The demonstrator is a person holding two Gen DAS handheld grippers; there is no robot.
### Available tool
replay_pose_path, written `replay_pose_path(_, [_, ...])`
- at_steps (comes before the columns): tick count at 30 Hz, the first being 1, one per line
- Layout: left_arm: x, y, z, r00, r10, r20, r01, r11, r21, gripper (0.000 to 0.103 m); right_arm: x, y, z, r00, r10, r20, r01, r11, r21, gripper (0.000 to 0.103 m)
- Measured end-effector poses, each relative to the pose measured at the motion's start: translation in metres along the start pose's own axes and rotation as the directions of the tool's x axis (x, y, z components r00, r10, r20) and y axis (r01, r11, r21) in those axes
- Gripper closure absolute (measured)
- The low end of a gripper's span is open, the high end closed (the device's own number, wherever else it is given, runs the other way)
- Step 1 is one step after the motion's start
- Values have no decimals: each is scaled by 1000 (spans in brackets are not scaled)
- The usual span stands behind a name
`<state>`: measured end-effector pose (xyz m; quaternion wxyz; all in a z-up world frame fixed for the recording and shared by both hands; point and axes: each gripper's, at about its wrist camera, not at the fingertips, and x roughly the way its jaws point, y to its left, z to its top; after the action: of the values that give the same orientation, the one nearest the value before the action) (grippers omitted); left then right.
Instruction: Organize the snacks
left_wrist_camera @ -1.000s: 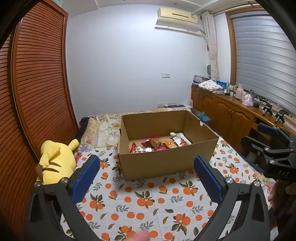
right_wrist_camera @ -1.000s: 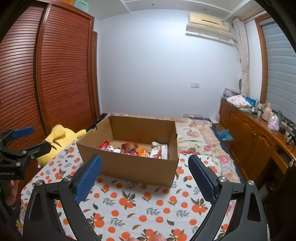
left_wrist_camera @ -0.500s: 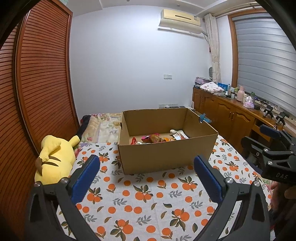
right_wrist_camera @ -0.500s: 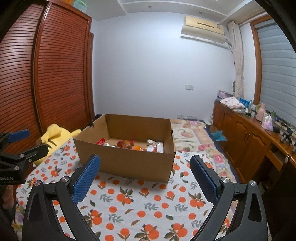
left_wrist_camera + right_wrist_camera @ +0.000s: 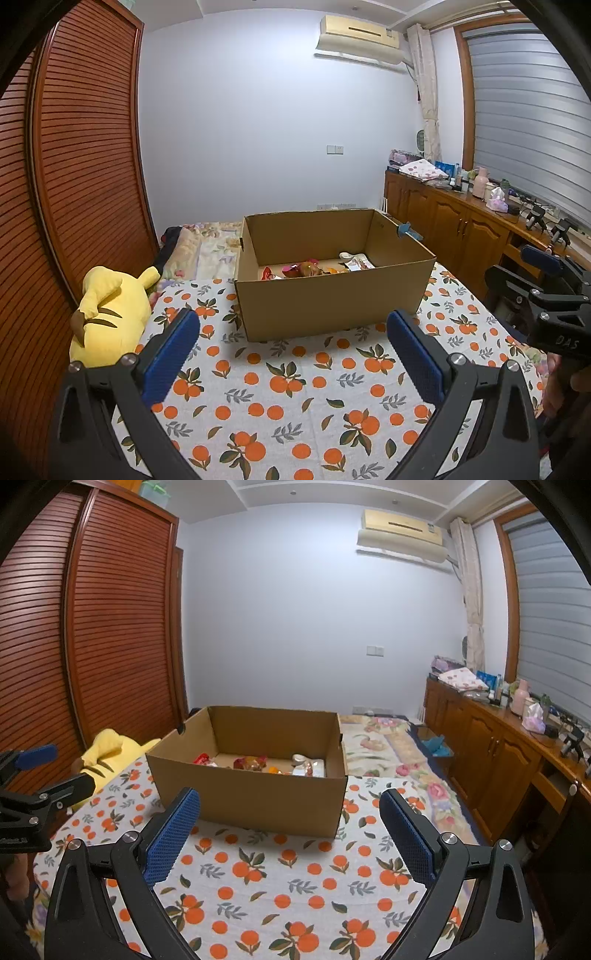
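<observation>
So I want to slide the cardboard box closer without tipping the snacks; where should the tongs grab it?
Probably grip the near wall's top edge of the cardboard box, coming from above with one finger inside and one outside. The top is open, the rim is bare and thin, and the snacks lie low, toward the back. Both left tongs and right tongs are open and empty.

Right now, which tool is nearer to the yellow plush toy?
Left. The left tool hangs open over the orange-print cloth, with the yellow plush toy just off its left side. The right tool, also open, sits farther right, beyond the left one.
</observation>
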<state>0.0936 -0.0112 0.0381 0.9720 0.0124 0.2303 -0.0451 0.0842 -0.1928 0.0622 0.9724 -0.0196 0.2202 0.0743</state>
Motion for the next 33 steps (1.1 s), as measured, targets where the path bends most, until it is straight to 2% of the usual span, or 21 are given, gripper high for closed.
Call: replay_pose_path(33, [0,1,-1,1000,0,0,0,1000,0,1,-2,2,-2,1000,0,0,0,1000,5,3])
